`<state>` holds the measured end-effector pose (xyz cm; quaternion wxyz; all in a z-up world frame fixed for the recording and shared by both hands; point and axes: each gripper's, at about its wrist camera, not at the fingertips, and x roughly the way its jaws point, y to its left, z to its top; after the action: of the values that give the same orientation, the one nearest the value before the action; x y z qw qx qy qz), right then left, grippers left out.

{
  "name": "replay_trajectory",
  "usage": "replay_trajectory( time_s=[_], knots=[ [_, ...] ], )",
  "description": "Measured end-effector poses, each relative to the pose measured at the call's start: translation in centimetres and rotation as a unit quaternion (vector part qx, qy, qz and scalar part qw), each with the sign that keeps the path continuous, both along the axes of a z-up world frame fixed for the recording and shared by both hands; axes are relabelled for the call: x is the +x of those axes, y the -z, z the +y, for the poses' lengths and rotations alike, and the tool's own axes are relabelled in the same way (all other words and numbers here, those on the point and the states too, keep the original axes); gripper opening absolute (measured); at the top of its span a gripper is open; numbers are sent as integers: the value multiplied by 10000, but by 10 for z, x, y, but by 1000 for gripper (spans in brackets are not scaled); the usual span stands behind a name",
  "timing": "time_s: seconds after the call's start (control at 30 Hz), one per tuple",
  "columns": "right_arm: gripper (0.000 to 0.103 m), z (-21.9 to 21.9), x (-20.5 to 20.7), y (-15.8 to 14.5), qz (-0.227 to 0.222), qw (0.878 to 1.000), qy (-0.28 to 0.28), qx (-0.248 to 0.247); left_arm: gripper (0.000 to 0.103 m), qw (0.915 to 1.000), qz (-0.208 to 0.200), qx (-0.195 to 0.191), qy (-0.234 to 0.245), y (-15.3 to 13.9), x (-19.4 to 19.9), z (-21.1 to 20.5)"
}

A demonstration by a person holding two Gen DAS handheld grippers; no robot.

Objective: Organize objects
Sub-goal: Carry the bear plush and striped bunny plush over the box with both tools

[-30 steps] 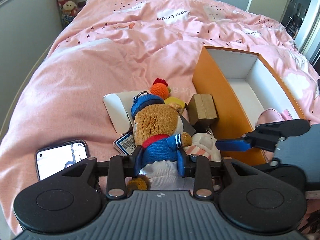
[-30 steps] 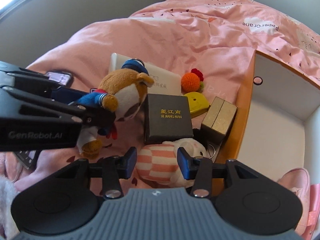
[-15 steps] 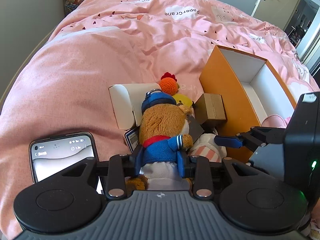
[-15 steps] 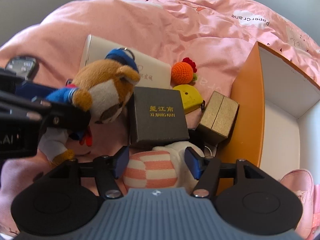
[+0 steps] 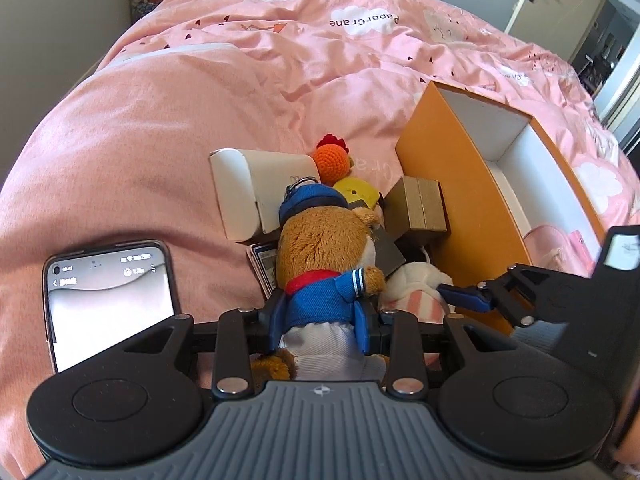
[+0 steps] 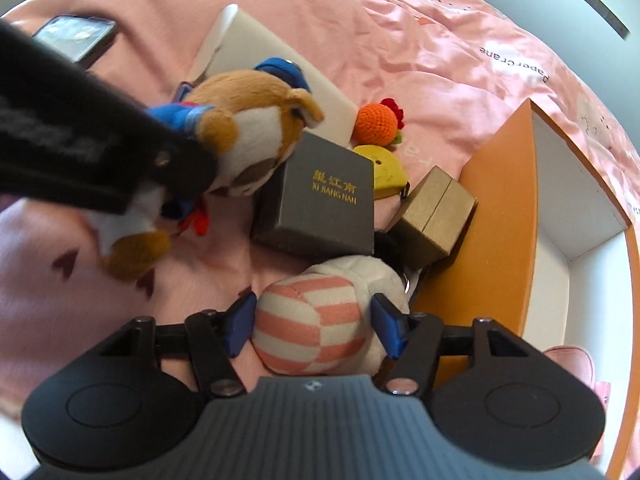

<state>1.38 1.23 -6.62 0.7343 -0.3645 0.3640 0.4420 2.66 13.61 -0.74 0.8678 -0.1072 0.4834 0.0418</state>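
1. My left claw (image 5: pixel 322 320) grips the bear (image 5: pixel 328 264) at its blue jacket.
2. My right claw (image 6: pixel 314 326) is wide around the striped plush (image 6: pixel 312 320), pads just beside it.
3. Beyond lie the dark box (image 6: pixel 320 200), then the orange box (image 6: pixel 504 216) on the bed (image 5: pixel 160 128).

Left gripper (image 5: pixel 320 316) jaws clamped on load; right gripper (image 6: pixel 312 324) jaws spread.

My left gripper (image 5: pixel 322 322) and right gripper (image 6: pixel 316 326) are matte black, with blue jaw pads, silver screws and ribbed grey bases.
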Motion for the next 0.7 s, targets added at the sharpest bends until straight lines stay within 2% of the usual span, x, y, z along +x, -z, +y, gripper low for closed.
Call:
replay_trajectory(
  time_s=[0.17, 0.27, 0.4, 0.7],
  knots=[
    [57, -21, -9, -16, -58, 9988, -471, 128, 38, 9995, -110, 286, 106, -3, -4, -18],
    [57, -34, -12, -33, -164, 9965, -761, 287, 38, 9993, -152, 259, 208, -6, -6, -24],
    [57, -46, -15, -58, -383, 9914, -1149, 502, 38, 9996, -157, 14, 253, -10, -8, -26],
    [57, -65, -23, -96, -917, 9755, -1870, 705, 38, 9980, -545, 120, 293, -37, -13, -38]
  ],
)
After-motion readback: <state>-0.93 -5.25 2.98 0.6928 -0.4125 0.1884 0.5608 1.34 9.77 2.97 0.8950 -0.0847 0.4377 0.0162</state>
